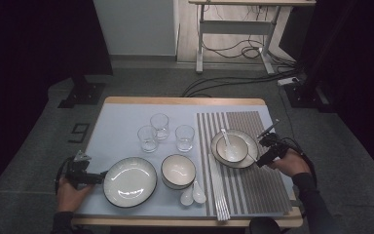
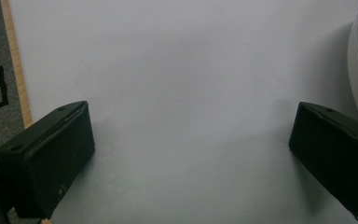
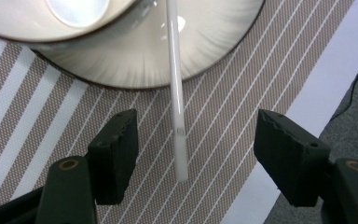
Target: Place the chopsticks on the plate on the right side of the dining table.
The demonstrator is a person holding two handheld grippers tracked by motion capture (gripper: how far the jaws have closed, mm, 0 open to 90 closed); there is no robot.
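Counting big to small: 1 desk (image 1: 126,109) w/ a striped mat (image 1: 258,185) on its right half, 2 plates, 2 bowls, 3 glasses (image 1: 159,126) near the back edge, 3 spoons. Large plate (image 1: 129,181) sits front-left; a bowl (image 1: 178,170) and 2 spoons (image 1: 193,194) lie by the front edge. On the mat: plate (image 1: 223,158) w/ bowl (image 1: 232,147) & spoon. A white stick (image 3: 176,107) leans from that plate's rim.

Right gripper (image 3: 193,144) by the right edge: jaws apart, stick between them, pads not touching. Left gripper (image 2: 191,149) front-left, jaws wide, holding nothing, just beside the large plate.
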